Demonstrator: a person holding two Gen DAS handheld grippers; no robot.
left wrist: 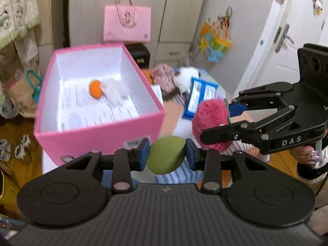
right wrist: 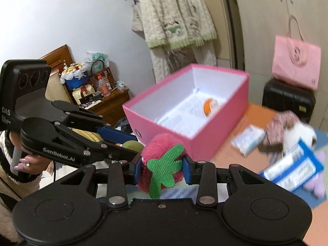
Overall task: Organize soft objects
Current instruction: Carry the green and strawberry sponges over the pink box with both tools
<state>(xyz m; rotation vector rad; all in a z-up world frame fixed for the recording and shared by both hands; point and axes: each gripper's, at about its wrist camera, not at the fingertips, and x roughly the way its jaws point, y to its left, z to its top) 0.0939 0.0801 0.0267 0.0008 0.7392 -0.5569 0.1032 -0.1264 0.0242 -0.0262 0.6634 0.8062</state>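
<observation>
A smooth olive-green plush (left wrist: 166, 155) hung pinched at both sides above the bed. A fuzzy pink strawberry plush (right wrist: 162, 160), its green felt leaf facing the camera, was clamped likewise. An orange-and-white plush (left wrist: 106, 91) lay on the pink box's (left wrist: 98, 137) floor, near its far end.

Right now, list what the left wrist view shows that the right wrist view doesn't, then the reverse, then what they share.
Only the left wrist view: a door handle, a colourful gift bag hanging on the cabinet, and sandals on the floor.

Only the right wrist view: a wooden nightstand piled with clutter and the strawberry's green leaf.

Both: the pink box holding an orange ball, the left gripper shut on a green ball, the right gripper shut on a pink plush strawberry.
</observation>
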